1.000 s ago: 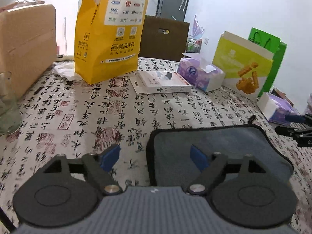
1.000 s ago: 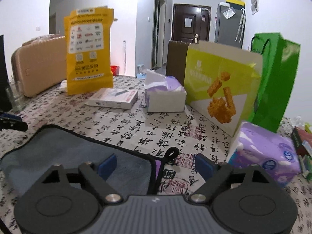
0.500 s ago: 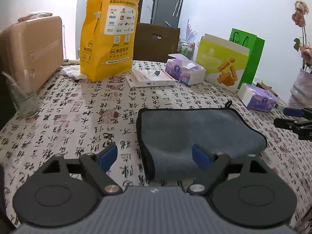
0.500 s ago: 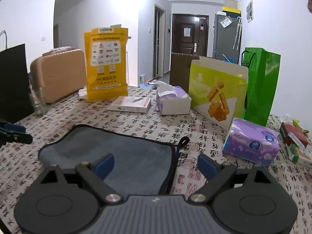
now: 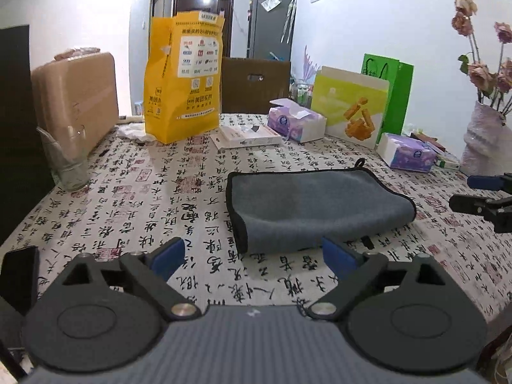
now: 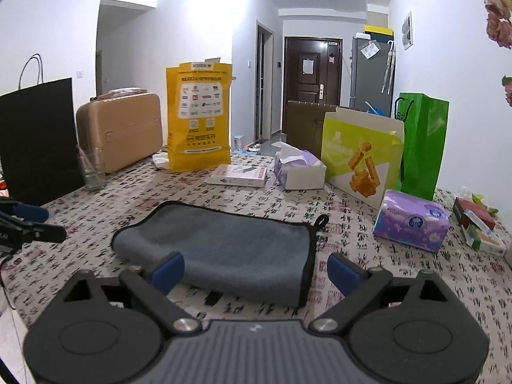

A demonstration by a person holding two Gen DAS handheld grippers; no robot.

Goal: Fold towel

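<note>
A grey towel [image 5: 313, 204] with black trim lies folded on the calligraphy-print tablecloth [image 5: 160, 204]; it also shows in the right wrist view [image 6: 230, 249]. Its hanging loop [image 6: 321, 220] sticks out at a far corner. My left gripper [image 5: 252, 257] is open and empty, held back from the towel's near edge. My right gripper [image 6: 256, 270] is open and empty, above the towel's near edge. Each gripper shows at the edge of the other's view: the right one [image 5: 483, 195] and the left one [image 6: 28, 224].
A yellow bag [image 5: 182, 76], a tan suitcase [image 5: 76, 96], a glass [image 5: 65, 163], a flat box [image 5: 246, 136], tissue packs [image 5: 296, 120] [image 6: 411, 220], a lime bag [image 6: 361, 160], a green bag [image 6: 422, 147] and a vase [image 5: 486, 140] ring the table. A black bag [image 6: 38, 134] stands left.
Both grippers have pulled back and up from the towel, so more of the table shows. The towel lies still, folded. Both grippers stay open.
</note>
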